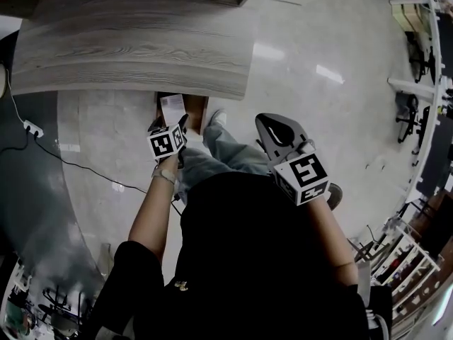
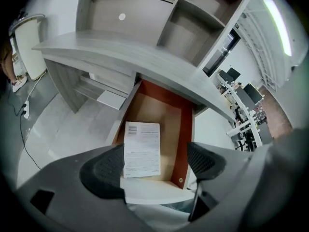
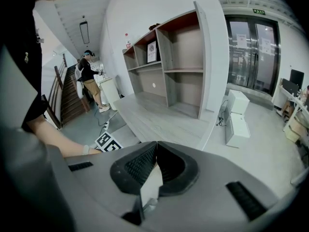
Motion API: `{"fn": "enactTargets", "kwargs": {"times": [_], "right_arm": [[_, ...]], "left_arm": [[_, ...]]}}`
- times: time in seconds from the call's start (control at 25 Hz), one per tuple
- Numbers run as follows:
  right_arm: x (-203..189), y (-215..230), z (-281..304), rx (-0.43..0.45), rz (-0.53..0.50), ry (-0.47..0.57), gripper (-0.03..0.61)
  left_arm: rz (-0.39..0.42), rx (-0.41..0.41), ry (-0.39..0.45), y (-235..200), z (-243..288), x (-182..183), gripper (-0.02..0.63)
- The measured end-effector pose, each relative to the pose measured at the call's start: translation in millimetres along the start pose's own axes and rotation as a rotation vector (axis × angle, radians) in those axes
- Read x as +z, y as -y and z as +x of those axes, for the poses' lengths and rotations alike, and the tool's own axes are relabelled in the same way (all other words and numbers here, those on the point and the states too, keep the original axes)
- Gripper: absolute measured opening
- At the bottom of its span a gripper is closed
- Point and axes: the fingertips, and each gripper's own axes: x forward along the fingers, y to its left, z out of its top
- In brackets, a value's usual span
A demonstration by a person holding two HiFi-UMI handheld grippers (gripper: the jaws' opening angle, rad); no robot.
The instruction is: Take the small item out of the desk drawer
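Observation:
The desk drawer [image 2: 184, 129] stands pulled out under the grey desk top [image 2: 120, 57], its inside brown with a red side wall. A white printed sheet [image 2: 142, 149] lies flat on its floor. My left gripper [image 2: 154, 166] hovers just over the drawer's front edge, open, with its pads [image 2: 104, 170] either side of the sheet's near end but not pressing on it. In the head view the left gripper [image 1: 170, 123] sits above the drawer [image 1: 198, 108] and the sheet [image 1: 172, 107]. My right gripper [image 1: 265, 122] is off to the right over the floor, shut [image 3: 155, 146] with nothing held.
A shelving unit [image 2: 193, 23] rises from the back of the desk [image 1: 134, 48]. A power strip with its cable [image 1: 30, 127] lies on the floor at the left. A person [image 3: 89, 79] stands far off by the stairs. White boxes [image 3: 236, 115] sit on the floor.

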Motion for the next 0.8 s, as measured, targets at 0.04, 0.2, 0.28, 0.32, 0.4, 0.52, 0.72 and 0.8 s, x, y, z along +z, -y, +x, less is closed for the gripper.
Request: {"fn": "enactTargets", "kwargs": {"times": [0.04, 0.2, 0.28, 0.32, 0.4, 0.52, 0.72, 0.8], "right_arm": [[-3, 2, -1, -0.004, 0.003, -0.005, -0.003], [-15, 11, -3, -0.022, 0.018, -0.029, -0.003], [-19, 14, -4, -0.027, 0.023, -0.038, -0.003], [-21, 16, -4, -0.028, 0.024, -0.041, -0.003], [-25, 18, -5, -0.032, 0.027, -0.049, -0.003], [-32, 21, -6, -0.040, 0.026, -0.062, -0.003], [-40, 24, -10, -0.050, 0.034, -0.072, -0.003], [-43, 25, -10, -0.052, 0.035, -0.073, -0.003]], "left_arm": [[-0.011, 0.004, -0.001, -2, 5, -2, 0.401], [-0.011, 0.019, -0.020, -6, 24, -9, 0.434], [-0.003, 0.043, -0.031, -8, 29, -7, 0.444], [-0.003, 0.050, -0.036, -9, 32, -7, 0.449], [-0.011, 0.052, -0.050, -10, 40, -10, 0.459], [-0.006, 0.074, -0.070, -16, 49, -14, 0.459], [0.054, 0.134, -0.107, -18, 55, -19, 0.459], [0.071, 0.150, -0.115, -18, 57, -20, 0.459]]}}
